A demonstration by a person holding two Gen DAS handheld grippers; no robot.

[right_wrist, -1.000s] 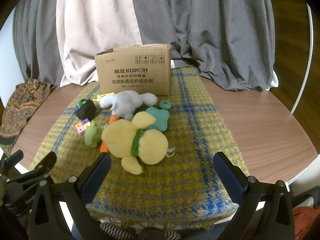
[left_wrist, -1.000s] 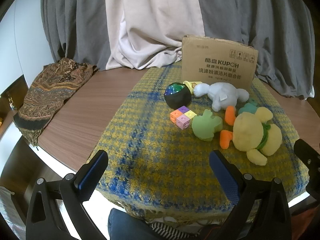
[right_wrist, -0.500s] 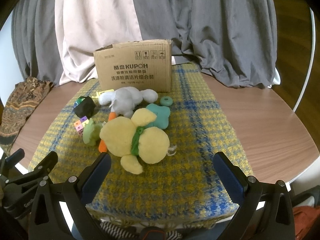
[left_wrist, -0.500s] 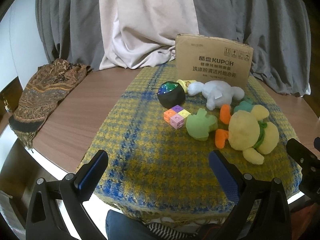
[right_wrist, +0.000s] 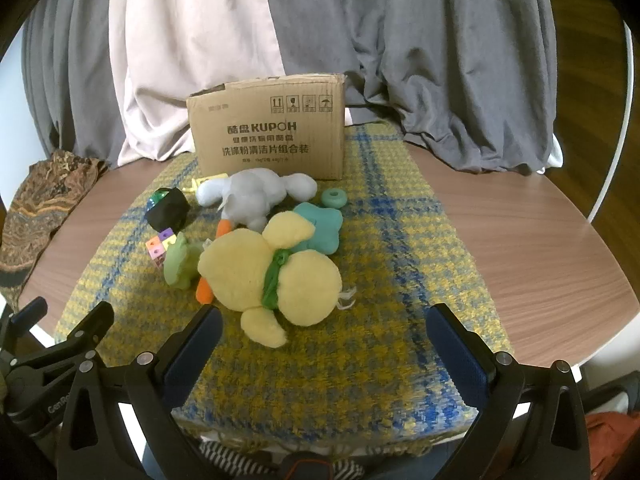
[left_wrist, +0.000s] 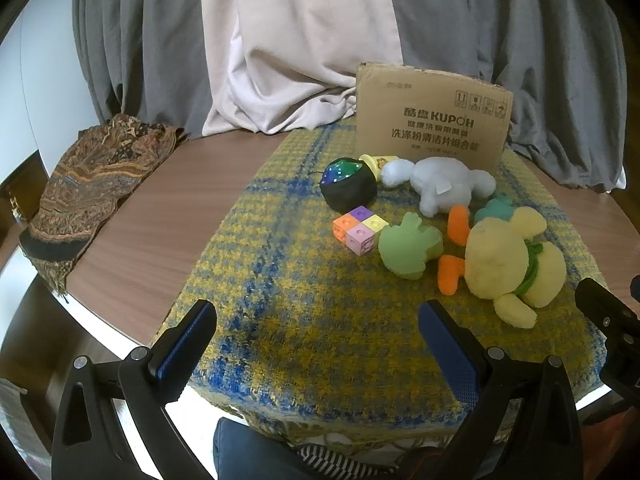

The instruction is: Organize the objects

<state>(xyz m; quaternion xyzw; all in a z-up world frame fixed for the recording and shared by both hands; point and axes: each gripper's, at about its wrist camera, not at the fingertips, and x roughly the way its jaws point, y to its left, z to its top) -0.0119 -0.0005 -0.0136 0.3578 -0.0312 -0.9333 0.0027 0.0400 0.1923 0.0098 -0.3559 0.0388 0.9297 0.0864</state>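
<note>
Two hand-held grippers, left and right, poised wide apart and empty over the near edge of a yellow-and-blue plaid cloth on a round wooden surface. Clustered mid-cloth: yellow plush duck, grey plush, green plush, teal plush, black ball, coloured cubes. Behind, touching none, a cardboard box.

My left gripper hangs spread wide and empty; ahead to its right, cube blocks touch the green plush.
</note>
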